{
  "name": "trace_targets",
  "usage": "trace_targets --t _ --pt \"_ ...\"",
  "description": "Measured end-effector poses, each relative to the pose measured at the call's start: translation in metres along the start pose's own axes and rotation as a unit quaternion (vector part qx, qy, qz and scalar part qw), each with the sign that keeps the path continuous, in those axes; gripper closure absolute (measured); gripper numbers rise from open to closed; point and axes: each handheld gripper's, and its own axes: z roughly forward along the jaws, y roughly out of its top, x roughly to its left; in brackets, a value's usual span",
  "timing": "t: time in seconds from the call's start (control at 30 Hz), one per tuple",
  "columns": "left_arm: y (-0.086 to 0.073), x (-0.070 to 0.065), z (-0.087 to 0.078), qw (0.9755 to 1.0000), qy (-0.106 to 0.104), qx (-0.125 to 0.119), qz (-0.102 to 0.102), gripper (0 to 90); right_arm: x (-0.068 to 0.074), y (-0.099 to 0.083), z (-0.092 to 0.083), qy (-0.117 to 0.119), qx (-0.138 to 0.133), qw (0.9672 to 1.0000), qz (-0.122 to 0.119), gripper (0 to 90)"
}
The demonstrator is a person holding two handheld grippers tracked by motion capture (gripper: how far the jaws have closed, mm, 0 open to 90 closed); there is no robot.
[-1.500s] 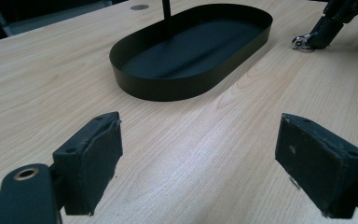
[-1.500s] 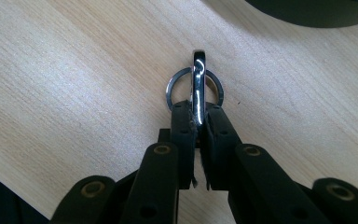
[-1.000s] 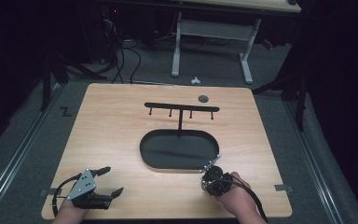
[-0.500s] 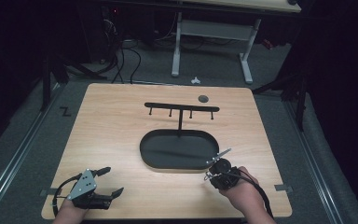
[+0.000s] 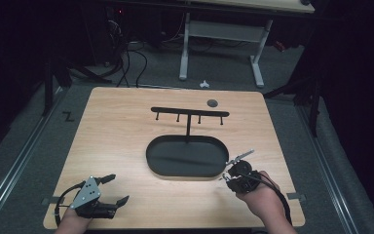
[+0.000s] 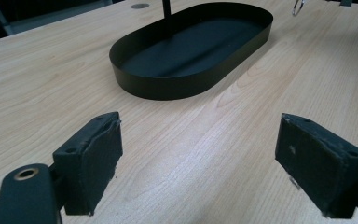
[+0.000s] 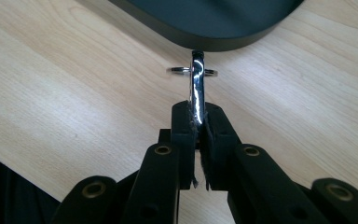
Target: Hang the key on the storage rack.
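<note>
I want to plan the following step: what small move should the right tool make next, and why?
Probably carry the metal piece with its ring up toward the black hook rack. The right tool is shut on it beside the oval tray, and the rack's pegs look bare.

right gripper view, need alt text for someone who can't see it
The right gripper has its black jaws shut on a shiny metal key with a small ring at its far end, above a wooden table near a black oval tray.
</note>
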Motion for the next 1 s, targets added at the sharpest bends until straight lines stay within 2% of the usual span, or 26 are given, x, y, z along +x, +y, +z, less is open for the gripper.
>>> trace_targets --t 0.2,0.53,1.0 --pt "0.0 0.0 0.0 1.0 0.0 0.001 0.0 15.2 -0.008 0.001 -0.006 0.0 -0.004 0.9998 0.02 84.4" --pt "0.0 0.0 0.0 1.0 0.001 0.0 0.0 15.3 -0.02 0.005 -0.016 -0.009 -0.008 0.9993 0.037 84.5" --pt "0.0 0.0 0.0 1.0 0.002 0.0 0.003 15.3 -0.025 0.021 -0.031 -0.014 -0.014 0.9992 0.036 84.5"
